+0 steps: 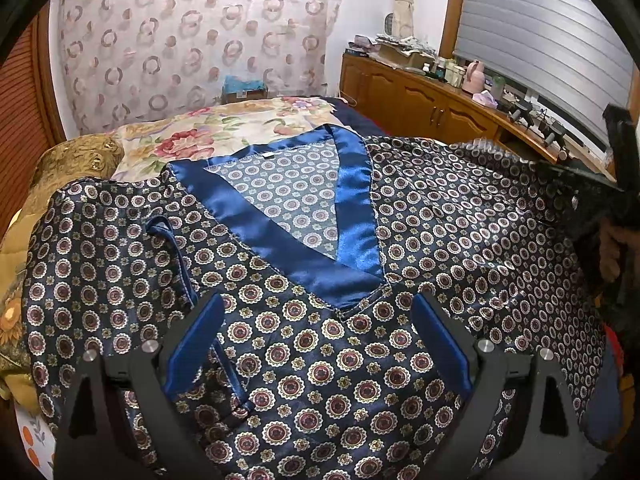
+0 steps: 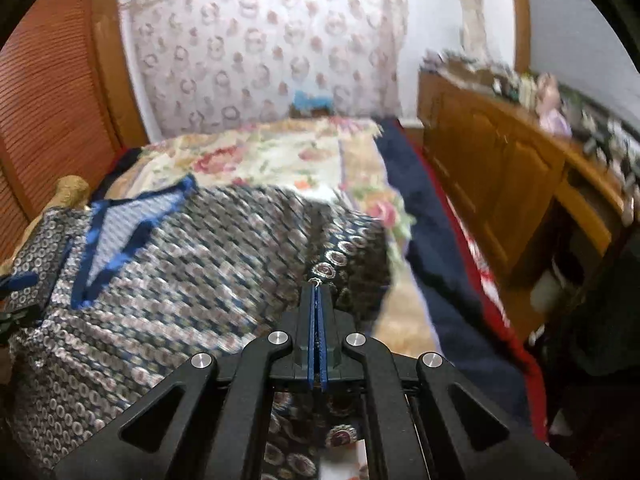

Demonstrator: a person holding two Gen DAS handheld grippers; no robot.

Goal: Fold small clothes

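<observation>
While blurred, perhaps bottles on cabinet (image 2: 500, 168) beside bed (image 2: 280, 152).

It was a home bedroom. Ahead of the tool lay a bed (image 1: 224, 128) under a flowered quilt (image 2: 280, 152), with a patterned curtain (image 1: 192, 32) beyond it. To the right stood a wooden cabinet (image 1: 400, 92) crowded with bottles and boxes, below a shuttered window (image 1: 540, 28).

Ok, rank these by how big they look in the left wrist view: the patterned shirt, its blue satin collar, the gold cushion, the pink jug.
1. Patterned shirt
2. Blue satin collar
3. Gold cushion
4. Pink jug

The jug stands far back, so its smallness is partly distance.
</observation>
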